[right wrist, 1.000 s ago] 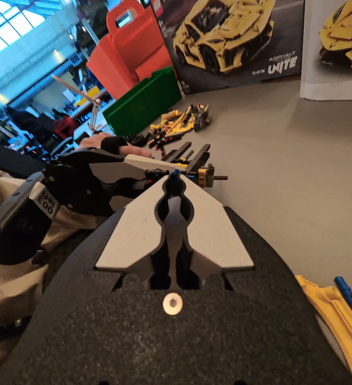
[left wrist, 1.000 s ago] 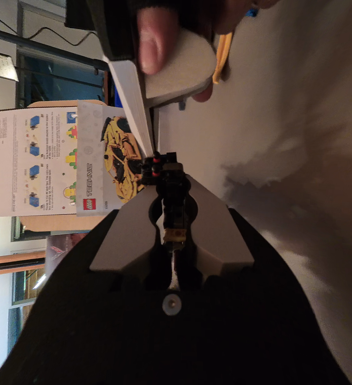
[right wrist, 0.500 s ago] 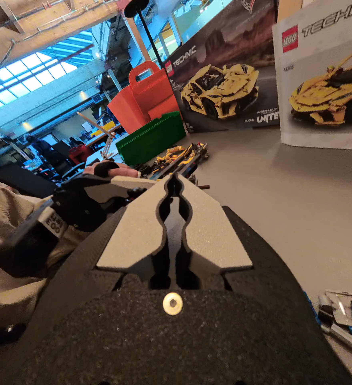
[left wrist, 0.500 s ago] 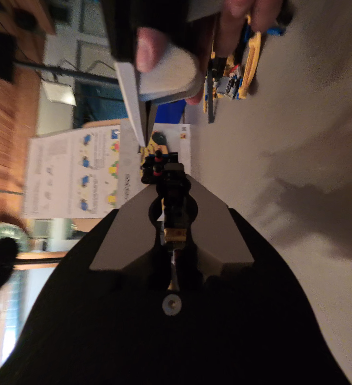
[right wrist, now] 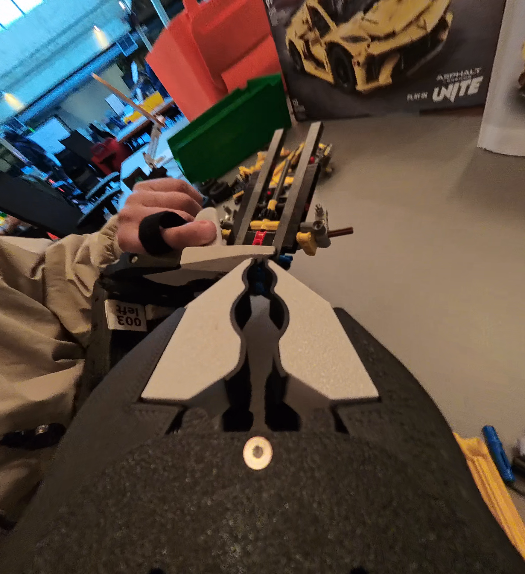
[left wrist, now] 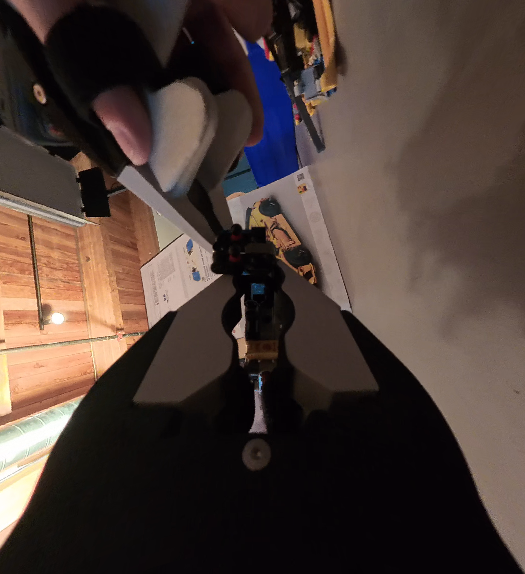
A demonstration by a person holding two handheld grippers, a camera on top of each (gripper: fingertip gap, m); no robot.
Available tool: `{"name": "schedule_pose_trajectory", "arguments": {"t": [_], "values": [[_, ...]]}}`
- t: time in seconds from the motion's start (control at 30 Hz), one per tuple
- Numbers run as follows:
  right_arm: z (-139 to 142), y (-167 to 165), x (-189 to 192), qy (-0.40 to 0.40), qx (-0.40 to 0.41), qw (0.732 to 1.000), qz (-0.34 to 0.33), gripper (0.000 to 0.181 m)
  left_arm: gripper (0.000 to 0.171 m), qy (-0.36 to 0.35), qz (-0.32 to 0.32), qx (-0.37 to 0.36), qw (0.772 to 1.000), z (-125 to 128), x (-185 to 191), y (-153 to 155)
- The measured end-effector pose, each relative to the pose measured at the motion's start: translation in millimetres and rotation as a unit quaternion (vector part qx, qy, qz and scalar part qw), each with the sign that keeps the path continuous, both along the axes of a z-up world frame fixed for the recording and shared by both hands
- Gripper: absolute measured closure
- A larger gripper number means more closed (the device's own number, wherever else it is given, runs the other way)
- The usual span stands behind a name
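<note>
Left wrist view dim and warm, rolled sideways. Only strong light is a small ceiling lamp (left wrist: 57, 317) on the wood-plank ceiling (left wrist: 53, 279). Broad soft shadows spread across the bench (left wrist: 441, 217). Near hand (left wrist: 130, 124) at top is soft and out of focus; the hand-held gripper body at the bottom is nearly black, no detail. Right wrist view brighter, cool daylight from skylights (right wrist: 0, 12) upper left, slightly blown out. Motion blur on the red bin (right wrist: 211, 56), car box (right wrist: 379, 56) and sleeve (right wrist: 21, 310). Fisheye bending at the edges in both views; bench clutter bottom right smeared.
</note>
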State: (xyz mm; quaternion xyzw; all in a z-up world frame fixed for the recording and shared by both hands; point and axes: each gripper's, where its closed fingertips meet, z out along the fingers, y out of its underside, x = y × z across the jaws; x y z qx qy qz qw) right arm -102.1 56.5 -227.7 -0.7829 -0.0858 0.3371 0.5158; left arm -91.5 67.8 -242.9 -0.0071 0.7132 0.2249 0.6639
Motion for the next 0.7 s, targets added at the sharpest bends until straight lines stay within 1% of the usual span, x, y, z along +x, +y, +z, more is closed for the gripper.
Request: {"name": "schedule_pose_trajectory", "arguments": {"t": [0.07, 0.13, 0.2, 0.33, 0.5, 0.57, 0.63, 0.7], "values": [[-4.3, -0.1, 1.0, -0.041, -0.015, 0.999, -0.01, 0.172, 0.156, 0.006, 0.008, 0.005, 1.0, -1.4, 0.2, 3.3], [-8.0, -1.0, 2.2, -0.095, -0.032, 0.995, -0.021, 0.173, 0.156, 0.014, 0.006, 0.009, 1.0, -5.1, 0.5, 3.0], [-16.8, -2.4, 4.6, -0.156, -0.067, 0.985, -0.03, 0.174, 0.156, 0.022, -0.001, 0.024, 0.999, -9.5, 1.9, -0.7], [-28.1, -6.4, 7.6, -0.237, -0.154, 0.959, -0.036, 0.175, 0.156, 0.026, 0.004, 0.033, 0.999, -13.7, 3.9, -2.6], [-21.7, -7.4, 8.7, -0.305, -0.188, 0.933, -0.024, 0.176, 0.156, 0.014, 0.028, 0.005, 0.999, -8.5, 2.2, -2.1], [-23.1, -8.7, 8.0, -0.326, -0.201, 0.924, -0.017, 0.177, 0.155, 0.021, 0.035, -0.008, 0.999, -11.3, 1.6, -2.8], [-30.0, -12.2, 9.3, -0.353, -0.227, 0.908, 0.002, 0.177, 0.156, 0.033, 0.038, -0.022, 0.998, -17.9, 2.2, -4.5], [-28.7, -10.4, 11.2, -0.356, -0.229, 0.906, 0.004, 0.177, 0.155, 0.031, 0.044, -0.05, 0.997, -17.9, 3.3, -3.5]]}}
